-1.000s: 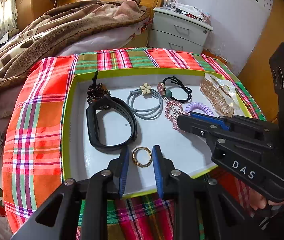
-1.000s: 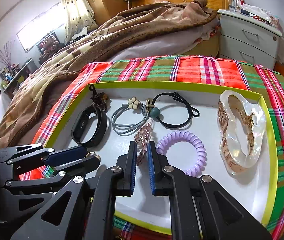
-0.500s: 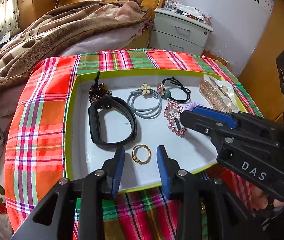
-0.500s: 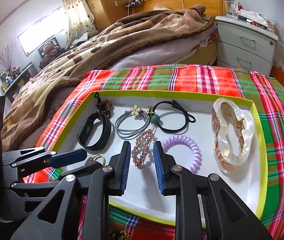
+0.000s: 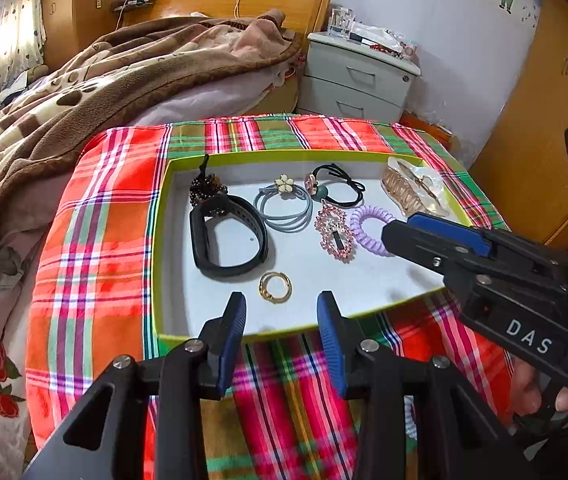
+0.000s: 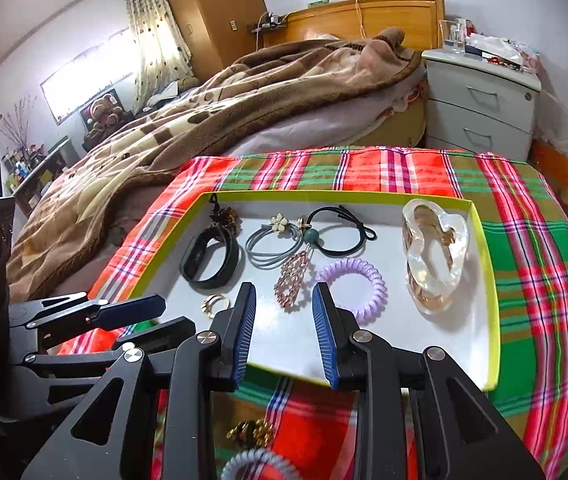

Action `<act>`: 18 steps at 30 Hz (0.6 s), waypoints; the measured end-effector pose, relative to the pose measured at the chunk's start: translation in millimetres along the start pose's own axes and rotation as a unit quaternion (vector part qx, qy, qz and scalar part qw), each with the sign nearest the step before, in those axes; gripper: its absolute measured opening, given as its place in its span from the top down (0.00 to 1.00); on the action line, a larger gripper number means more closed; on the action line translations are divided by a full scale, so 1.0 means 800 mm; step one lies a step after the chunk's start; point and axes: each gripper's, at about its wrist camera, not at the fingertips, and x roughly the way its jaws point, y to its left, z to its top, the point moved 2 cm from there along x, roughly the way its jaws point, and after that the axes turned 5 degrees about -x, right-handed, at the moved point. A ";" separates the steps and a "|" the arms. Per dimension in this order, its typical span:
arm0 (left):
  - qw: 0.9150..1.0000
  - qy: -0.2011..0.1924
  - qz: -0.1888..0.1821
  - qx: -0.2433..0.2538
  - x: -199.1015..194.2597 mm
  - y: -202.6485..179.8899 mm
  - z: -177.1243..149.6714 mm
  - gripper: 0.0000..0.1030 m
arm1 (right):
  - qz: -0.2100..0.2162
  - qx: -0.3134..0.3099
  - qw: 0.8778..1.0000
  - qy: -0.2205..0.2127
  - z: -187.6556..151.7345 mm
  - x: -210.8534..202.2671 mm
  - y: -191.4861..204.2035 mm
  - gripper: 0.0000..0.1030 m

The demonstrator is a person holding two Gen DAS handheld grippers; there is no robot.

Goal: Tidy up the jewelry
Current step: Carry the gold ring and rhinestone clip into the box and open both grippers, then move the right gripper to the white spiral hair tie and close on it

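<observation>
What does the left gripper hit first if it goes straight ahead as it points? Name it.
Most likely the gold ring. The left gripper is open, and the ring lies in the tray just beyond the gap between its fingers. The gripper's height is unclear, so it might pass above and reach the black wristband instead.

A tray (image 5: 160,240) sits on a cloth-covered table (image 5: 96,240) before a bed (image 5: 124,80). Inside, a ring (image 5: 275,287) lies nearest, a wristband (image 5: 226,236) behind it.
</observation>
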 end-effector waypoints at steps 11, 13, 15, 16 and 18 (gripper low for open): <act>1.000 -0.020 -0.010 -0.015 -0.037 0.008 -0.024 0.62 | -0.006 0.006 1.000 0.005 -0.058 -0.046 0.002 0.70; 1.000 -0.019 -0.009 -0.017 -0.040 0.010 -0.029 0.62 | -0.009 0.000 1.000 0.014 -0.070 -0.049 0.003 0.70; 1.000 -0.019 -0.011 -0.019 -0.043 0.010 -0.034 0.62 | -0.010 -0.003 1.000 0.025 -0.082 -0.047 0.005 0.70; 1.000 -0.018 -0.013 -0.020 -0.044 0.011 -0.036 0.62 | -0.012 -0.003 0.999 0.032 -0.087 -0.046 0.005 0.70; 1.000 -0.016 -0.015 -0.020 -0.046 0.010 -0.042 0.62 | -0.016 -0.005 0.999 0.047 -0.098 -0.040 0.006 0.70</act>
